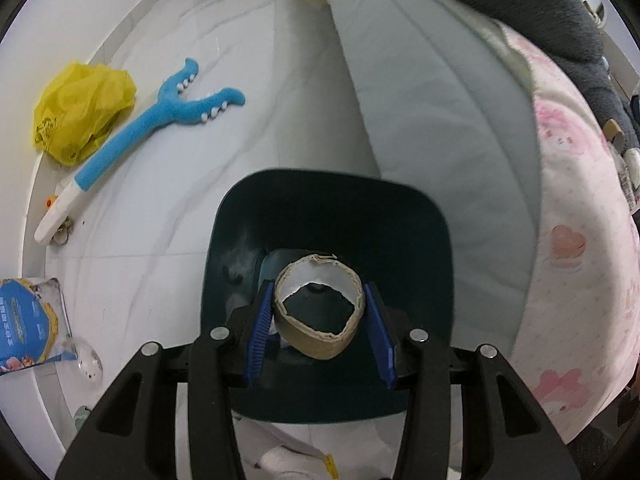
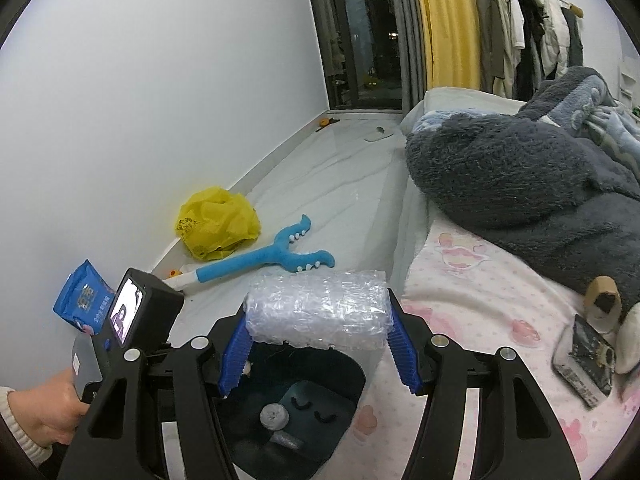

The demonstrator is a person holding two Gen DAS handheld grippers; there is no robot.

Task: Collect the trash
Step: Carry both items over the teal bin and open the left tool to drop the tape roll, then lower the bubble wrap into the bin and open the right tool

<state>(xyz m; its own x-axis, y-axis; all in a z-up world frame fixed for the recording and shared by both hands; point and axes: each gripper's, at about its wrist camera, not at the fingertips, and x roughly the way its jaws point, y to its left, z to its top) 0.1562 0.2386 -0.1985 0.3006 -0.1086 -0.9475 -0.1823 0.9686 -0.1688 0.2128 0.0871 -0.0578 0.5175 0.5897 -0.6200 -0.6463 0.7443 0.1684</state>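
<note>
My left gripper (image 1: pixel 320 312) is shut on a cardboard tape roll core (image 1: pixel 320 308) and holds it over the open dark green trash bin (image 1: pixel 424 240). My right gripper (image 2: pixel 320 340) is shut on a wad of clear bubble wrap (image 2: pixel 318 312), held above the same bin (image 2: pixel 352 376). Inside the bin lie a grey crumpled ball (image 2: pixel 274 417) and small scraps. A yellow plastic bag (image 1: pixel 82 110) (image 2: pixel 216 222) lies on the floor by the wall. A blue packet (image 1: pixel 28 322) (image 2: pixel 82 298) lies near the bin. Another cardboard roll core (image 2: pixel 604 302) sits on the bed.
A blue plush slingshot-shaped toy (image 1: pixel 160 116) (image 2: pixel 272 258) lies on the white floor. The bed with pink sheet (image 2: pixel 480 308) and dark fleece blanket (image 2: pixel 512 176) is on the right, its grey side (image 1: pixel 420 92) beside the bin. A phone-like device (image 2: pixel 584 364) lies on the bed. The left gripper's handle and hand (image 2: pixel 120 344) show.
</note>
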